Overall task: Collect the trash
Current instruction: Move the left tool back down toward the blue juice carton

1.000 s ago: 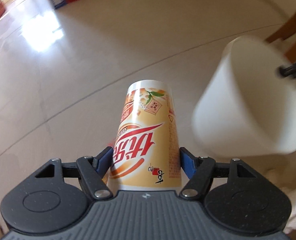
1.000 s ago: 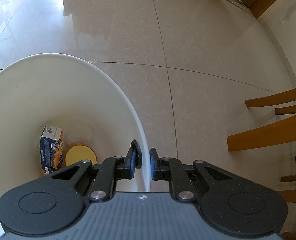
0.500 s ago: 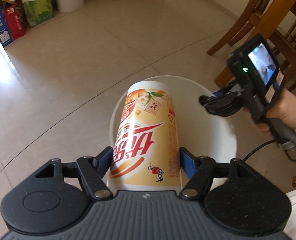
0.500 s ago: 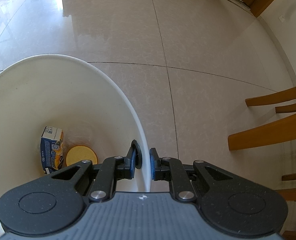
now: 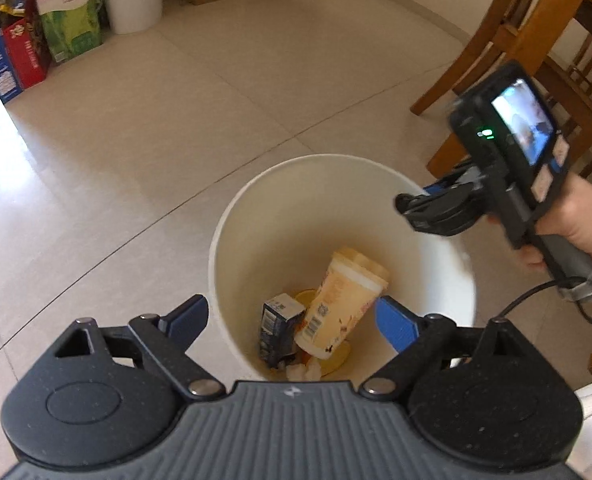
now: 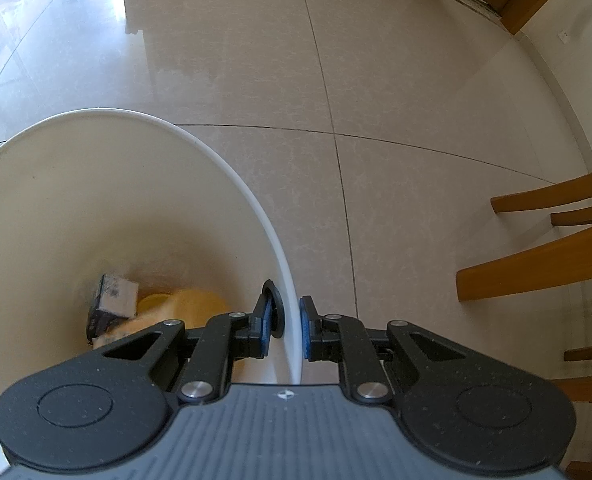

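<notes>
Left tongs (image 5: 292,316) are hanging wide open and empty, directly over the white bin (image 5: 232,216); right tongs (image 6: 284,322) are pinching the bin's thin rim, one pad inside, one outside. The drink cup (image 5: 341,304), a glossy tapered printed cup, is lying tilted inside the bin just ahead of the left pads, beside a small dark carton (image 5: 278,326) and crumpled tissue. Drop step looks done; next move is probably backing the left tongs off to find more trash on the smooth tiled floor (image 5: 136,128).

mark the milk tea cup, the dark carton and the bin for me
milk tea cup (image 5: 337,306), left wrist view, on its printed side wall.
dark carton (image 5: 276,330), left wrist view, on its front face.
bin (image 6: 284,280), right wrist view, on the white rim above the tongs.
</notes>
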The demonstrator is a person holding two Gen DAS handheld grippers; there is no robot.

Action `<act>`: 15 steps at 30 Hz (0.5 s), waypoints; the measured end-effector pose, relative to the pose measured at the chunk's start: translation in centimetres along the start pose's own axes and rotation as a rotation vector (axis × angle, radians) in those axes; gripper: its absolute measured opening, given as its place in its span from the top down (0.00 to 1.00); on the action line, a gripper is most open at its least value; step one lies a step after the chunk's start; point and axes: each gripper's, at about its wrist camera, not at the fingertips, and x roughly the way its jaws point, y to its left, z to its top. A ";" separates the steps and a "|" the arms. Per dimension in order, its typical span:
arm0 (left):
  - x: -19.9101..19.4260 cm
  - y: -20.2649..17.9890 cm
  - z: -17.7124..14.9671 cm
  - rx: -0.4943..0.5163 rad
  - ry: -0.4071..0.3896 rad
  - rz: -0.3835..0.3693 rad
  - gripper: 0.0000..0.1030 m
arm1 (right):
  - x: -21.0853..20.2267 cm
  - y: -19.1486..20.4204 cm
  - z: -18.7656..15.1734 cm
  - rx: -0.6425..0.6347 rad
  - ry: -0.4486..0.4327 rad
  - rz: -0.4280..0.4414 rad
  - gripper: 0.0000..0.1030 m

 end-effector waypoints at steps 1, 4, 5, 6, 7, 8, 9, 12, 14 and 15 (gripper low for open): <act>0.0 0.3 -0.3 -0.005 0.001 0.009 0.12 | 0.0 0.0 0.0 -0.001 0.000 -0.001 0.83; 0.1 1.5 -1.1 -0.012 -0.010 0.052 0.12 | 0.1 0.1 -0.1 -0.001 0.000 -0.002 0.83; 0.0 2.0 -1.4 -0.014 -0.015 0.068 0.12 | 0.1 0.1 -0.1 -0.001 0.000 -0.001 0.83; -0.1 2.5 -1.7 -0.018 -0.020 0.082 0.12 | 0.1 0.1 -0.1 -0.001 0.000 -0.001 0.83; -0.1 3.0 -2.1 -0.024 -0.023 0.101 0.12 | 0.1 0.1 -0.1 -0.001 0.000 -0.001 0.83; 0.1 3.4 -2.5 -0.031 -0.025 0.116 0.12 | 0.1 0.1 0.0 0.000 0.001 0.000 0.83; 0.1 3.9 -2.9 -0.040 -0.026 0.126 0.12 | 0.1 0.1 0.0 0.000 0.001 0.000 0.83; 0.3 5.8 -4.3 -0.086 -0.023 0.158 0.12 | 0.1 0.1 0.0 -0.001 0.001 -0.001 0.83; 0.3 7.2 -5.5 -0.124 -0.020 0.182 0.12 | 0.1 0.1 0.0 -0.003 0.001 -0.003 0.83; 0.4 7.7 -5.9 -0.141 -0.019 0.190 0.12 | 0.1 0.1 0.0 -0.003 0.001 -0.004 0.83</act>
